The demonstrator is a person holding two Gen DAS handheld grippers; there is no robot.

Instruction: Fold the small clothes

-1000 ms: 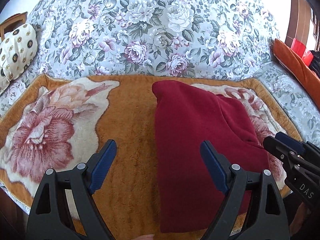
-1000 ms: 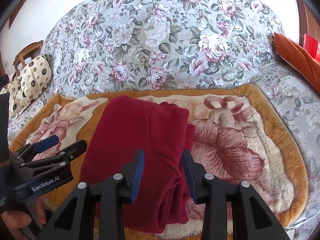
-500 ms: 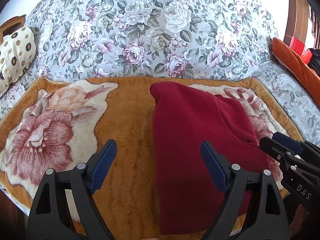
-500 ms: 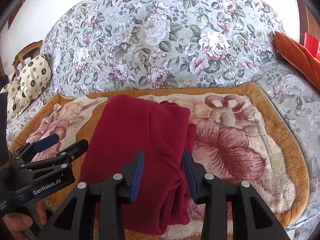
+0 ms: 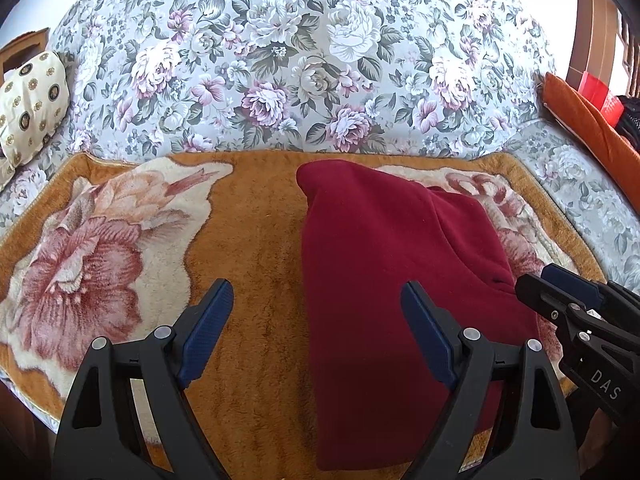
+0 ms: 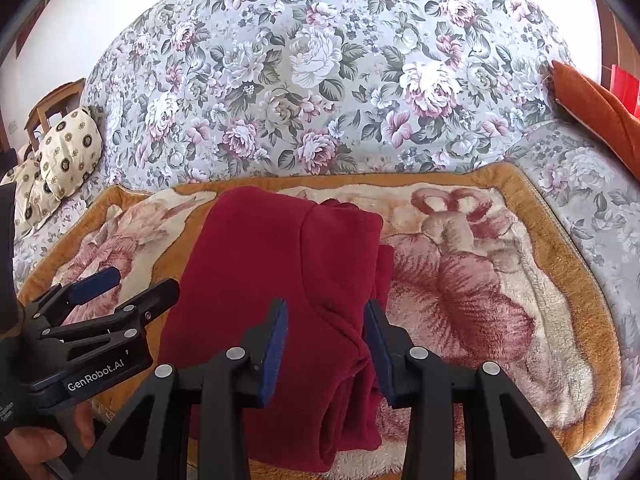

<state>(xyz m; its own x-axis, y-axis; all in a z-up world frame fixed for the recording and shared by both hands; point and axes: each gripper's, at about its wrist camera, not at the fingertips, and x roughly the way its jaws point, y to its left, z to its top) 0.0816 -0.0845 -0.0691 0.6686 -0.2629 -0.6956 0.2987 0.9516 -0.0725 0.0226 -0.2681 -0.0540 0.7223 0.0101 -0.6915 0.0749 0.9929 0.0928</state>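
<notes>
**Nothing shifted on the floral sofa**

Left wrist: the orange plush flower-patterned blanket (image 5: 256, 240) carries the folded dark-red fleece garment (image 5: 384, 280), unmoved; the left gripper (image 5: 316, 316) hovers, jaws wide apart, empty.

Right wrist: the right gripper (image 6: 326, 328) stays partly apart above the garment's right edge, unclamped.

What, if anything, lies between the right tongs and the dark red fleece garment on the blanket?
Nothing visible does. The right tongs hover open just above the folded dark red fleece garment, near its bunched right edge. Only the orange flowered plush blanket lies around it, with the left tongs off to its other side.
</notes>
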